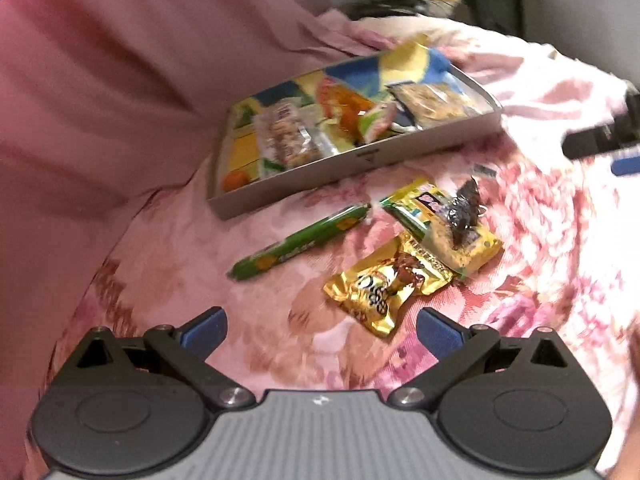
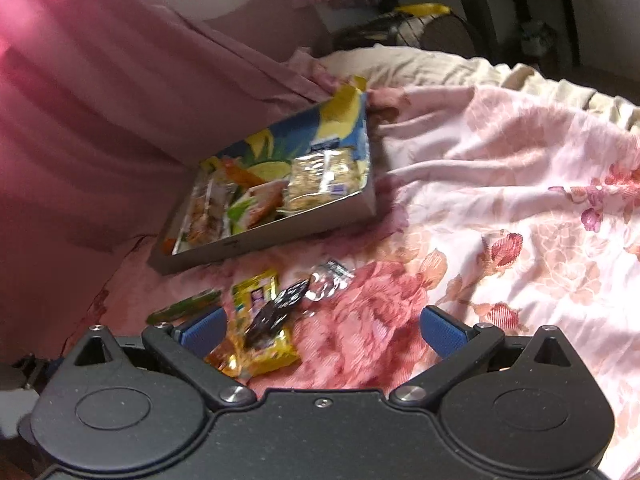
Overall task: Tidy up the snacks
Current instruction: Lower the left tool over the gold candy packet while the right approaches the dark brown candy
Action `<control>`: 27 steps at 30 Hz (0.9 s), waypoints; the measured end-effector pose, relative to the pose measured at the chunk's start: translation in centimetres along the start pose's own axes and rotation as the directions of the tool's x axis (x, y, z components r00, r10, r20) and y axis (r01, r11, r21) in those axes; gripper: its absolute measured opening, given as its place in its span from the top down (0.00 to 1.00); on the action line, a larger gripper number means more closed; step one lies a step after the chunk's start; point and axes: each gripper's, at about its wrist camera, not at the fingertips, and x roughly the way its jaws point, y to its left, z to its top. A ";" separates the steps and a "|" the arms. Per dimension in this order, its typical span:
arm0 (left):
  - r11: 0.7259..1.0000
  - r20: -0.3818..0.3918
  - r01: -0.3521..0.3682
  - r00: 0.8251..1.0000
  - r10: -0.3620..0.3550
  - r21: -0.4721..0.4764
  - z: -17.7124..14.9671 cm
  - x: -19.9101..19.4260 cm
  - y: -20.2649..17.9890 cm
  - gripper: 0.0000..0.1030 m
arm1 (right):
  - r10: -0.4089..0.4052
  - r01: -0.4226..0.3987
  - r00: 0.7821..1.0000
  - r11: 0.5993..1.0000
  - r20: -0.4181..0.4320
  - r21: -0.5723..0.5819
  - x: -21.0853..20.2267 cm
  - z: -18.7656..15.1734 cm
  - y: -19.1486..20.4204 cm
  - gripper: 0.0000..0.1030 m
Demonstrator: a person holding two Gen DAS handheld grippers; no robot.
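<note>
Both grippers hang above a bed covered with a pink flowered sheet (image 1: 520, 240). The left gripper (image 1: 322, 330) has its jaws spread wide with nothing between them. The right gripper (image 2: 322, 330) also has its jaws spread wide and holds nothing; in the left wrist view it appears as a dark blurred shape at the right edge.

A shallow grey box (image 1: 320, 168) lies on the sheet next to a pink curtain (image 1: 100, 100). Its inner base is printed in blue, yellow and green. Several snack packets lie inside it:
- 1 clear packet of nut bars (image 1: 288, 136) toward the left end.
- 1 orange and green packet (image 1: 352, 114) near the middle.
- 1 clear packet of pale biscuits (image 1: 432, 106) toward the right end.

4 snacks lie loose on the sheet just in front of the box:
- 1 green stick (image 1: 298, 242), lying at a slant, left of the others.
- 1 yellow packet (image 1: 448, 232), right of the stick.
- 1 small dark wrapper (image 1: 464, 210), resting on top of the yellow packet.
- 1 gold packet (image 1: 384, 292), nearest the left gripper, touching the yellow packet.

In the right wrist view, 1 crumpled clear wrapper (image 2: 328, 280) lies beside the dark wrapper. Both views are blurred, so the print on the packets cannot be read.
</note>
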 end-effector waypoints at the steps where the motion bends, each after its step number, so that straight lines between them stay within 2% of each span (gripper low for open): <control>1: 0.999 0.011 0.004 1.000 -0.004 0.036 0.2 0.5 -0.2 0.00 | -0.001 0.001 1.000 1.000 -0.006 0.007 0.4 0.3 -0.2 0.00; 4: 0.992 0.041 0.024 0.999 -0.029 0.125 0.5 1.8 -0.6 0.00 | 0.008 -0.008 1.000 1.000 -0.021 0.017 1.8 1.0 -0.3 0.00; 7: 0.980 0.046 0.075 0.995 -0.085 0.185 0.5 3.2 -0.9 0.00 | 0.031 -0.030 0.998 0.999 -0.053 0.016 3.4 1.5 0.0 0.00; 14: 0.934 0.034 0.182 0.979 -0.202 0.309 0.2 5.7 -2.2 0.00 | 0.088 -0.079 0.982 0.995 -0.170 0.056 7.8 1.5 1.1 0.01; 18: 0.936 0.008 0.193 0.979 -0.205 0.294 0.6 7.7 -2.4 0.00 | 0.069 -0.058 0.981 0.996 -0.179 0.061 9.6 1.5 1.7 0.01; 24: 0.934 -0.014 0.267 0.962 -0.272 0.236 1.2 9.1 -1.4 0.00 | 0.075 -0.065 0.974 0.996 -0.212 0.055 11.8 1.4 3.1 0.01; 27: 0.939 -0.055 0.314 0.950 -0.309 0.142 1.3 9.9 -0.4 0.00 | 0.072 -0.070 0.976 0.997 -0.204 0.015 12.2 1.1 3.9 0.02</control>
